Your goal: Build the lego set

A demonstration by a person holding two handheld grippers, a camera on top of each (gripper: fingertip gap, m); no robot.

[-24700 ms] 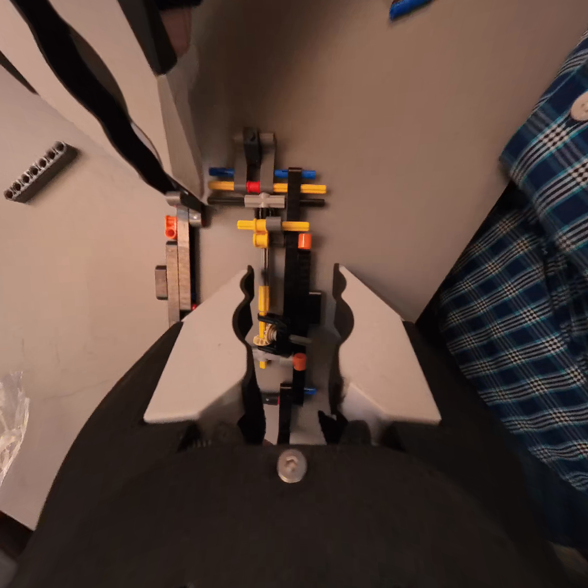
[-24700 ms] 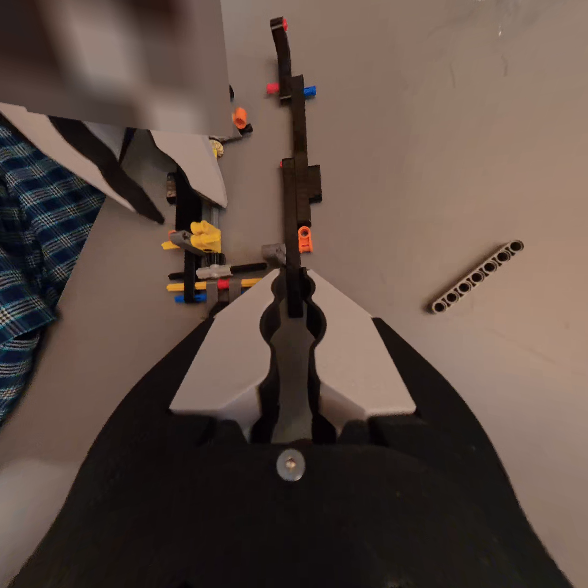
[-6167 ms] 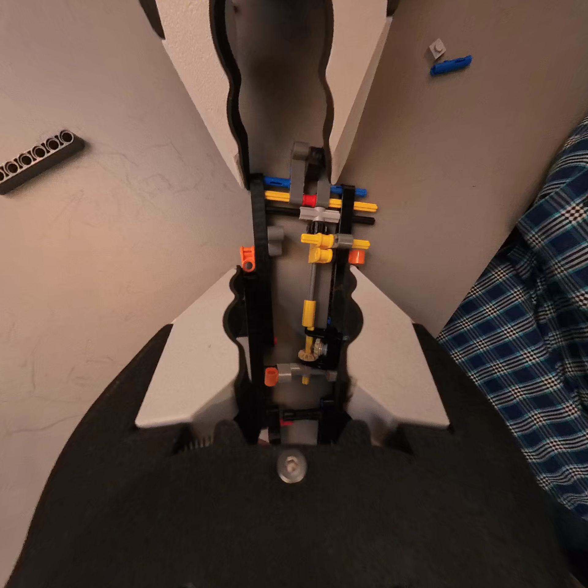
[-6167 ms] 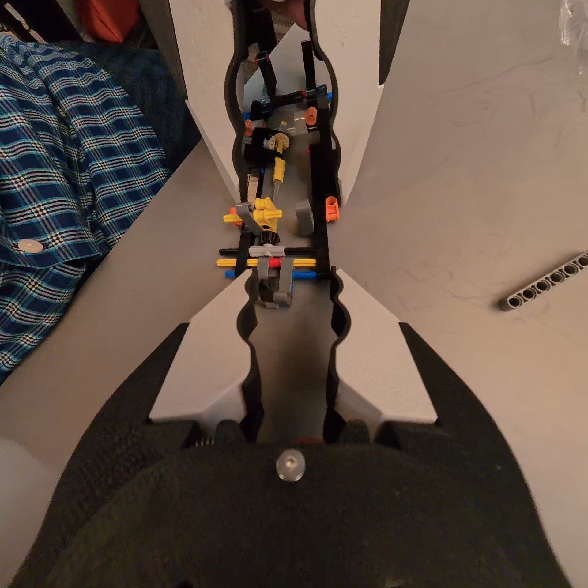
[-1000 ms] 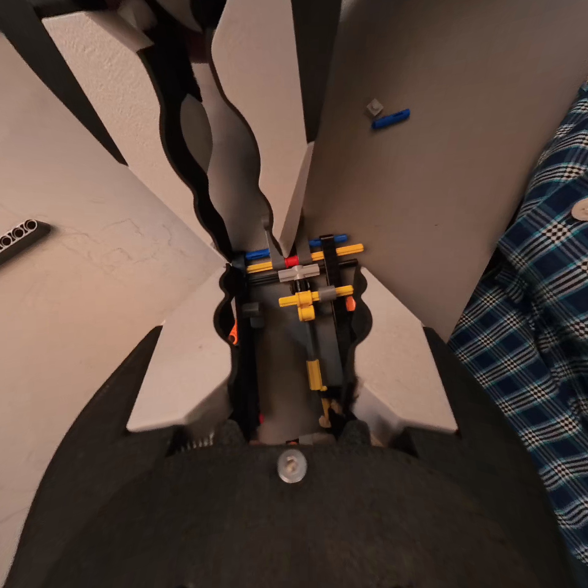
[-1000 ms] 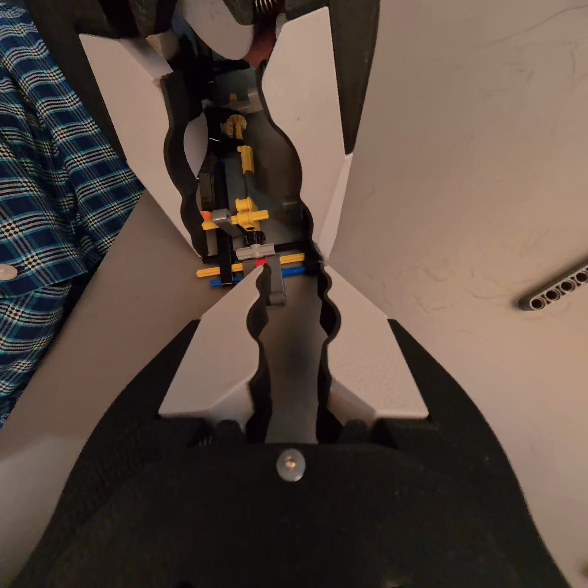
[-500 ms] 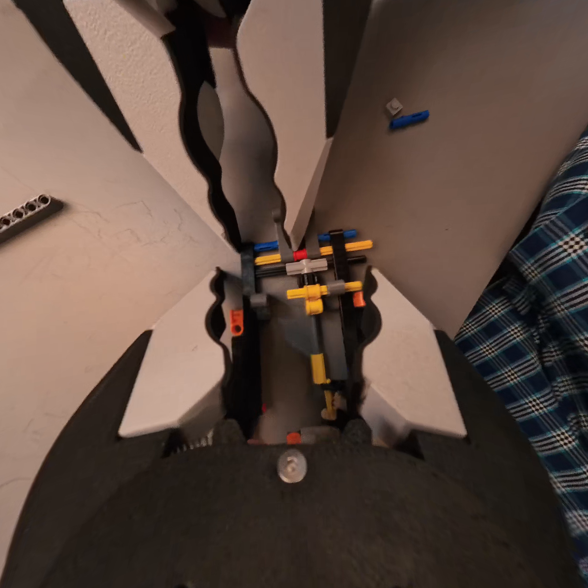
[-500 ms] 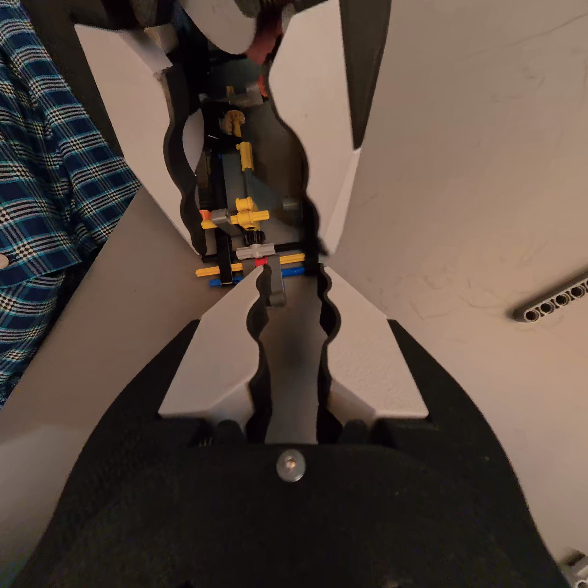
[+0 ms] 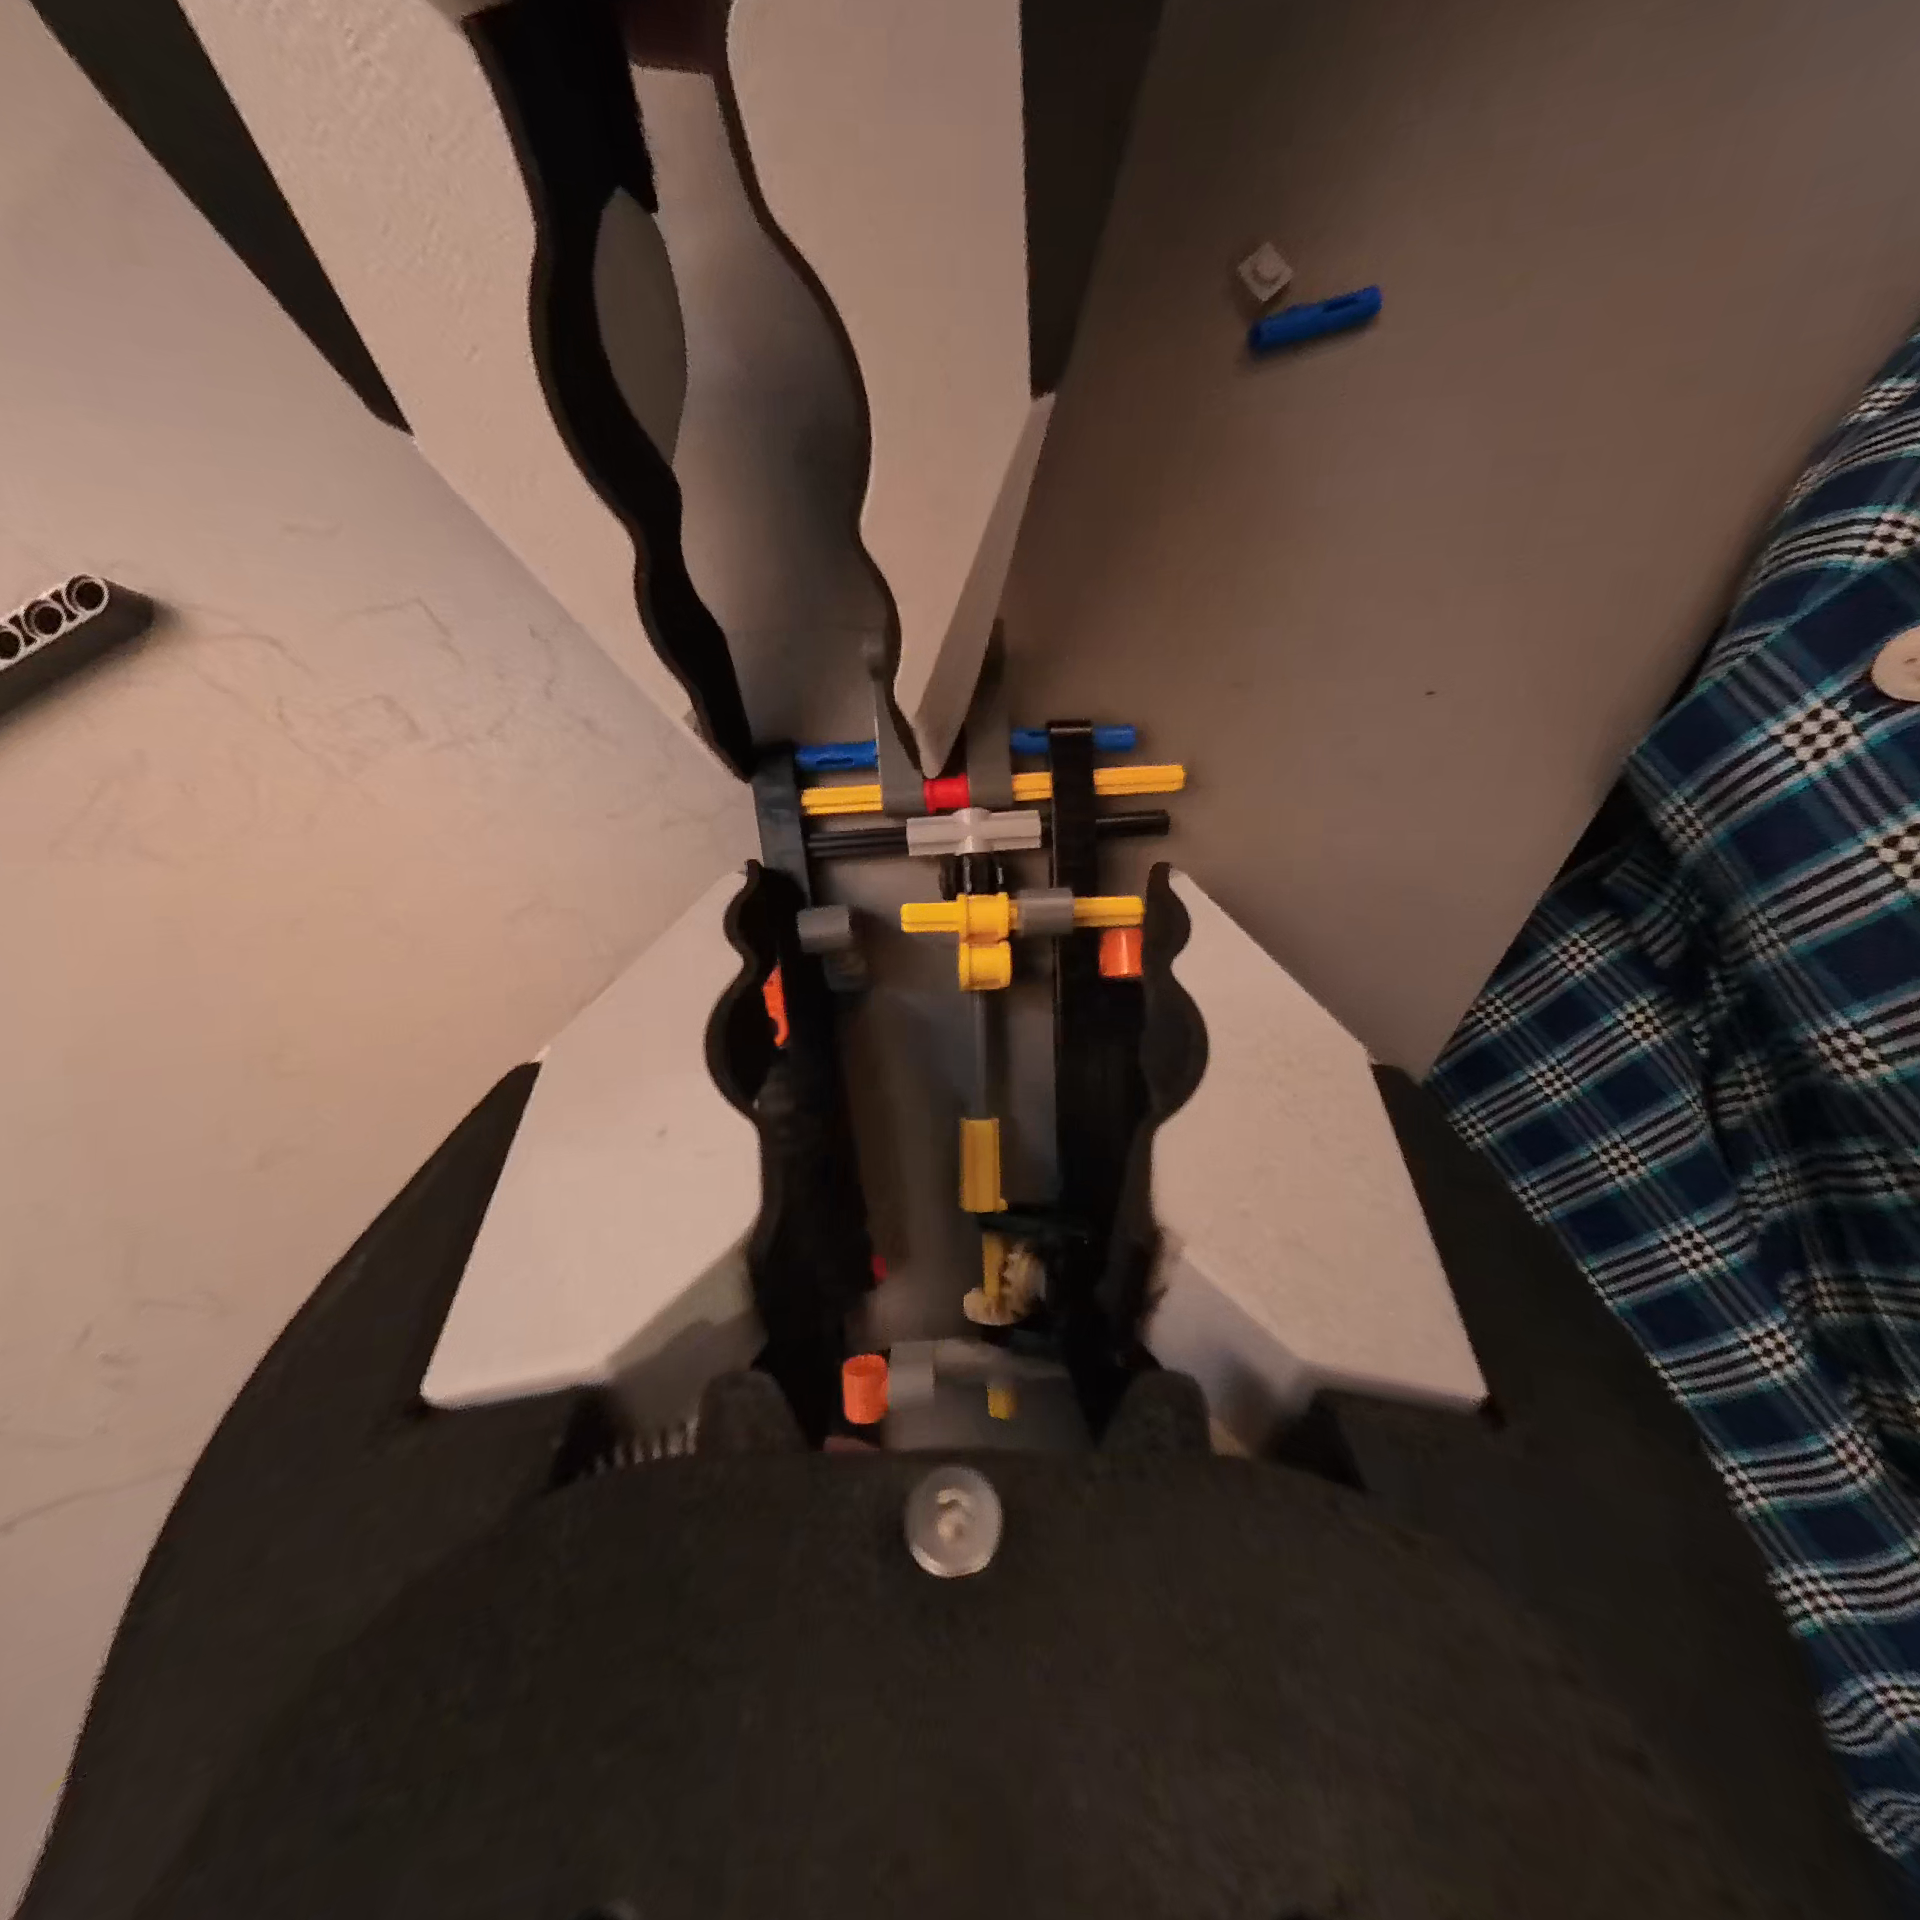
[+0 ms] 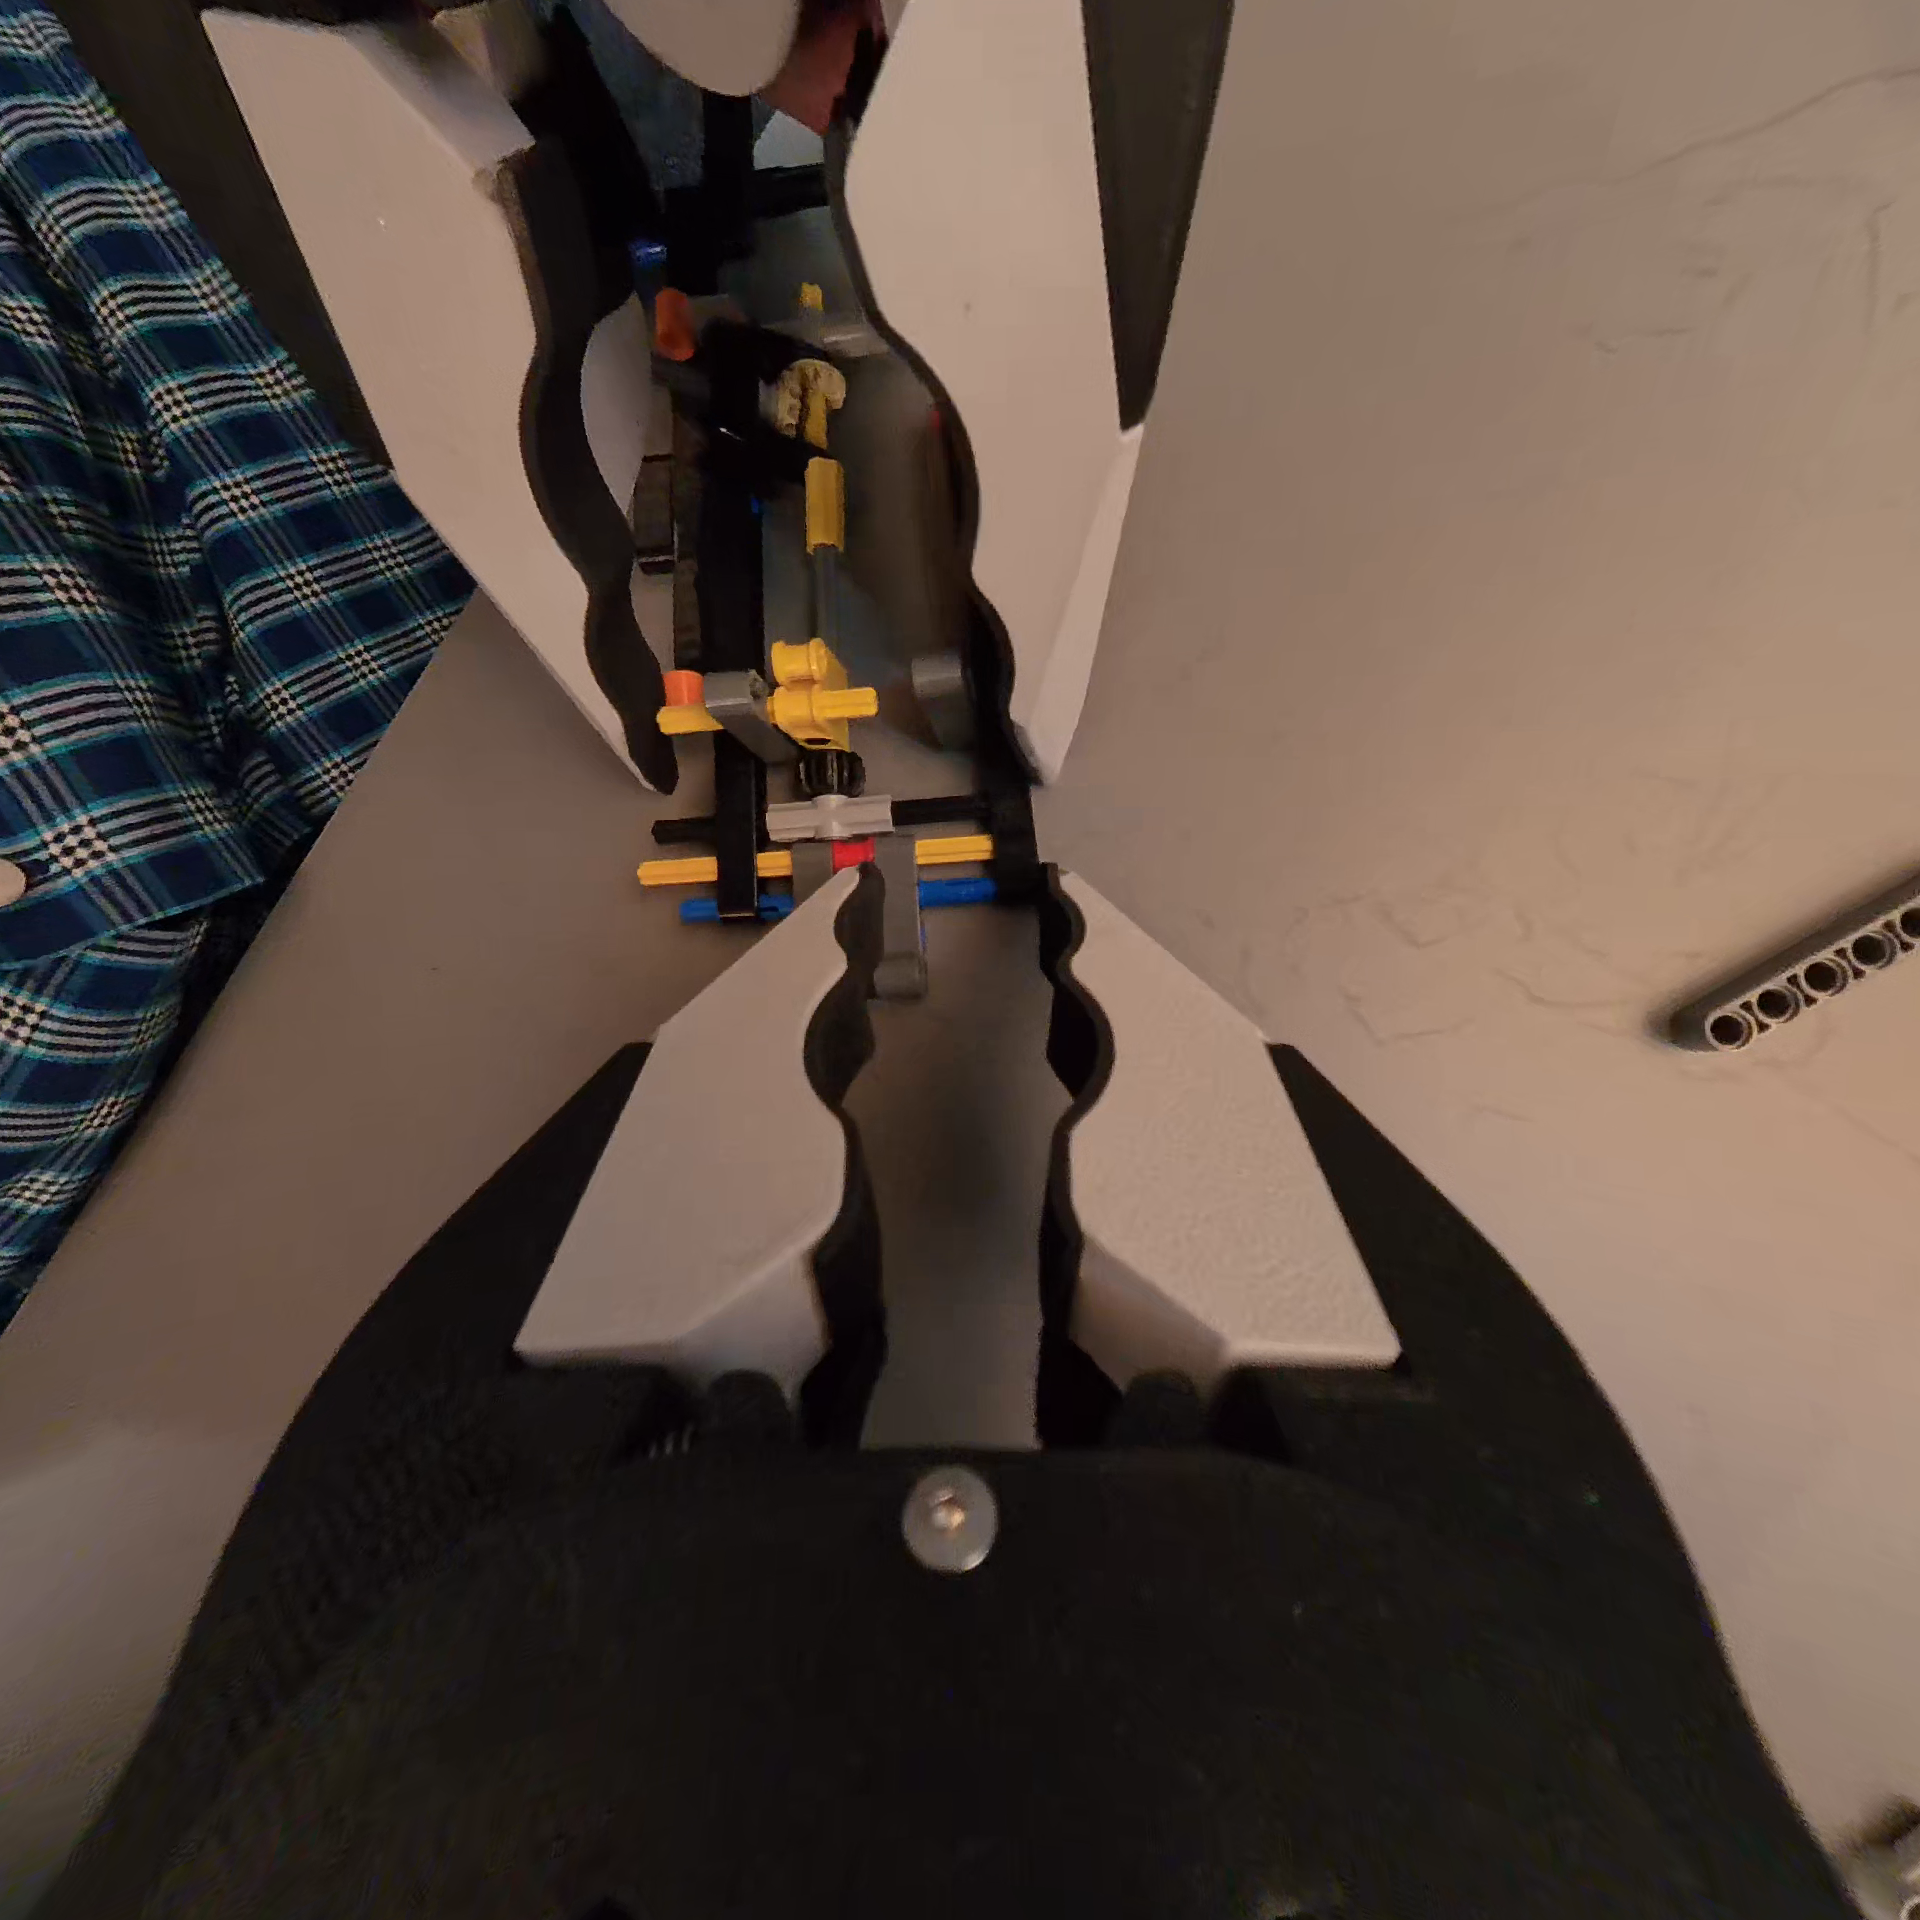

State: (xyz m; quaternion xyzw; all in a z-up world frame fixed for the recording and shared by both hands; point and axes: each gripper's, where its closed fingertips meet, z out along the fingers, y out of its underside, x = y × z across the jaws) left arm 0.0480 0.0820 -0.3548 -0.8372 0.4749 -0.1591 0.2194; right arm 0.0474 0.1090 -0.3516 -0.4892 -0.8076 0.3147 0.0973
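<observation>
The lego frame (image 9: 977,935) lies on the pale table (image 9: 312,987). It has two long black side beams, blue, yellow and black cross axles, grey connectors, a yellow shaft and orange pins. My left gripper (image 9: 956,904) is shut on the two side beams along the frame's length. My right gripper (image 10: 951,883) faces it from the opposite end of the frame (image 10: 821,707). It is shut there, one tip against the red bush between the grey arms and the other outside a black side beam. Each gripper shows in the other's view, the right one (image 9: 842,758) and the left one (image 10: 842,774).
A loose grey beam with holes (image 9: 62,634) lies apart on the table and also shows in the right wrist view (image 10: 1808,987). A blue pin (image 9: 1314,320) and a small grey piece (image 9: 1264,273) lie farther off. A blue plaid shirt (image 9: 1714,935) is at the table edge. Less than 4 cm separates the two grippers' tips.
At 24.7 s ago the second black side beam was apart, held in my right gripper; it now sits on the cross axles. Over the last second both grippers only shift slightly.
</observation>
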